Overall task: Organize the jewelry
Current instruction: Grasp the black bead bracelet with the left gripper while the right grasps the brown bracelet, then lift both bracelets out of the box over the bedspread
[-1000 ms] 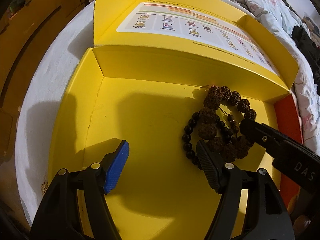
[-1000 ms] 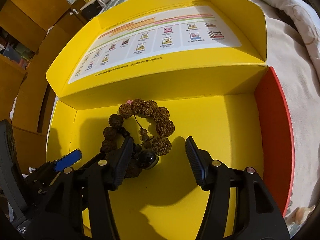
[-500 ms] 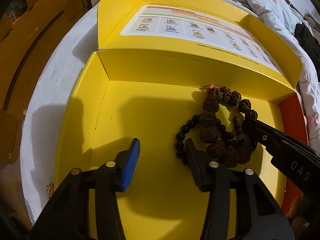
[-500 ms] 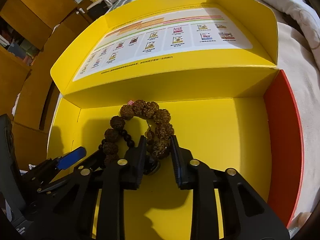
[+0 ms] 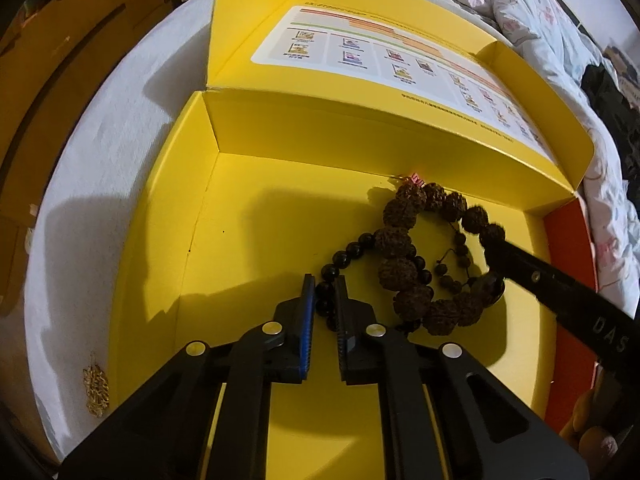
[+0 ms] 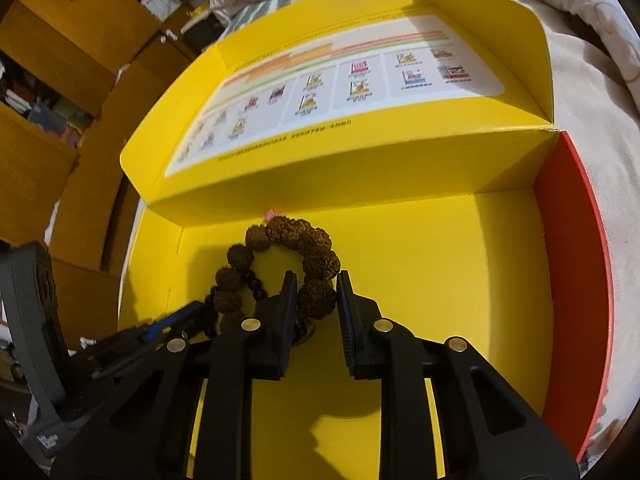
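Note:
An open yellow box (image 5: 248, 240) (image 6: 460, 264) holds tangled bracelets. A big brown rough-bead bracelet (image 5: 400, 240) (image 6: 296, 236) lies against the back wall. A small black-bead bracelet (image 5: 352, 252) (image 6: 256, 286) lies across it. My left gripper (image 5: 323, 292) is shut on the black-bead bracelet at its near end. My right gripper (image 6: 317, 292) is shut on a rough brown bead (image 6: 316, 298) of the big bracelet; it shows in the left wrist view as a black finger (image 5: 540, 280) from the right.
The box lid (image 5: 384, 60) (image 6: 340, 92) with a printed sheet stands open behind. The box's right wall (image 6: 572, 280) is red. The box rests on a white cloth (image 5: 100, 152). A small gold piece (image 5: 96, 388) lies on the cloth left of the box. Bedding (image 5: 540, 8) lies behind.
Both grippers moved forward and closed: the left onto the black beads, the right onto a brown bead. The bracelets shifted slightly.

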Motion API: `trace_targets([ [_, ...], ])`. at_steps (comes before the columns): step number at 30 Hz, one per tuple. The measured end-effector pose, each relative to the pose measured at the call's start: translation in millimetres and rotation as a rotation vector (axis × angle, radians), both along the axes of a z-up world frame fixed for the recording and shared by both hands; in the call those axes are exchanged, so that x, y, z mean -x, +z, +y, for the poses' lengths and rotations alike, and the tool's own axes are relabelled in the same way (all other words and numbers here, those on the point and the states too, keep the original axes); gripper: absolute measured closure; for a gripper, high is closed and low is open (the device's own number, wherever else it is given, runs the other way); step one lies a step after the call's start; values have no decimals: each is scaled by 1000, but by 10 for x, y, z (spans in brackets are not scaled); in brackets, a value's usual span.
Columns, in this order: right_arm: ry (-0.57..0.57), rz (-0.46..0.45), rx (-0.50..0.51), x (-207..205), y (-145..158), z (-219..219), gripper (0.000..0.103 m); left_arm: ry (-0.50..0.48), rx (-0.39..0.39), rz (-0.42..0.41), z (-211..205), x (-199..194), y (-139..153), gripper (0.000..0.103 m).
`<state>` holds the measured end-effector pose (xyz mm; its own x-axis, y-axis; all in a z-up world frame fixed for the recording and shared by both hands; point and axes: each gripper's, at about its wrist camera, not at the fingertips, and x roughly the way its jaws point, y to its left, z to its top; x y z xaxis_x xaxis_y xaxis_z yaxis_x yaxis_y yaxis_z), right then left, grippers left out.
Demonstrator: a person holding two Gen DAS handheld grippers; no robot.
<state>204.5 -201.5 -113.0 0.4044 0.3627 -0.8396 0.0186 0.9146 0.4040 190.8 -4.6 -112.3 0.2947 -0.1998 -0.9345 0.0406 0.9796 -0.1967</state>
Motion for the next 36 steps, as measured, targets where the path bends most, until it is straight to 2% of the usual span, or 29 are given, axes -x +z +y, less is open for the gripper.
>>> trace_targets([
  [17,5,-114,-40,212,642,29,82,14,36,-51,170,154,303,93],
  [29,4,-178,-28,531,1136,-3,82,29,50,-124,302,371,746,94],
  [36,-17,-222,-23,866,1485,-115,82,32,64,-161,377,570,1013,94],
])
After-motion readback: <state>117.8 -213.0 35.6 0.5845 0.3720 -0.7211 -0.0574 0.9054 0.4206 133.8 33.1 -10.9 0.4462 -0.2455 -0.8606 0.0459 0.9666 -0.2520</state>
